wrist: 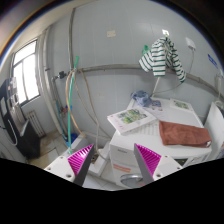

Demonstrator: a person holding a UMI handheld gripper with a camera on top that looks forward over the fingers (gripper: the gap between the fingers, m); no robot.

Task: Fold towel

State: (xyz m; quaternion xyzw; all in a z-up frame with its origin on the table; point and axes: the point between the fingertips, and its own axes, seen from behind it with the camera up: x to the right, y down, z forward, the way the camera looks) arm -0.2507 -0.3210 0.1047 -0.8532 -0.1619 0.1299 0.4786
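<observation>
A reddish-brown towel [183, 134] lies folded flat on a white table [160, 118], ahead and to the right of my fingers. My gripper [114, 160] is open and empty, held well above the table. Its two magenta pads [80, 158] stand wide apart. Between them I see a white box [122, 155] with a red label and a round grey object [131, 180] below it.
A printed booklet [131, 119] lies on the white table left of the towel. A striped garment [162, 58] hangs on the wall behind. A window [27, 72] is at the left, with green tubes [70, 95] standing near the wall.
</observation>
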